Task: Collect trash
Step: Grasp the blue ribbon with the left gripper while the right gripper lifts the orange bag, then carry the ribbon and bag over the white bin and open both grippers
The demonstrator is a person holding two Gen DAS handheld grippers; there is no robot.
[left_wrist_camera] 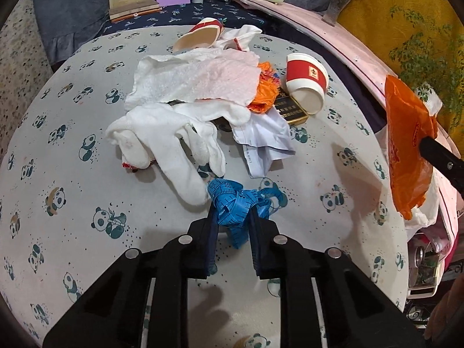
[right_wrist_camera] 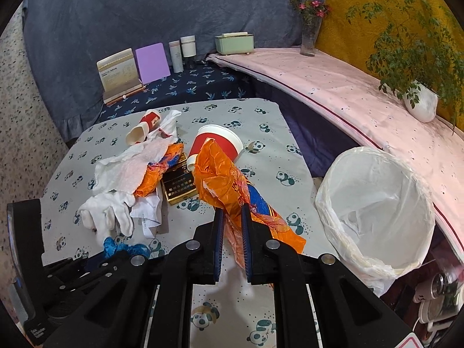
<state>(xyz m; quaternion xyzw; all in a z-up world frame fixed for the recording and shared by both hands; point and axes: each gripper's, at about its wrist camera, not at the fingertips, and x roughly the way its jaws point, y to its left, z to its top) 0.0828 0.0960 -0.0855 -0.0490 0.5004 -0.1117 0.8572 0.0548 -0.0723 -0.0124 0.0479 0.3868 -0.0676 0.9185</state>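
Left wrist: left claw (left_wrist_camera: 232,217) pinches blue tape measure (left_wrist_camera: 236,203) on panda-cloth bench (left_wrist_camera: 72,174); white glove (left_wrist_camera: 174,142), tissue, cups crowd ahead. Right wrist: right claw (right_wrist_camera: 232,217) clamps orange bag (right_wrist_camera: 229,185); lined bin (right_wrist_camera: 377,211) right.

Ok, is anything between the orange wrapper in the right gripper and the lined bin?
Nothing visible. The right gripper holds the orange wrapper above the table, and the white-lined bin sits open beside the table edge with bare cloth between.
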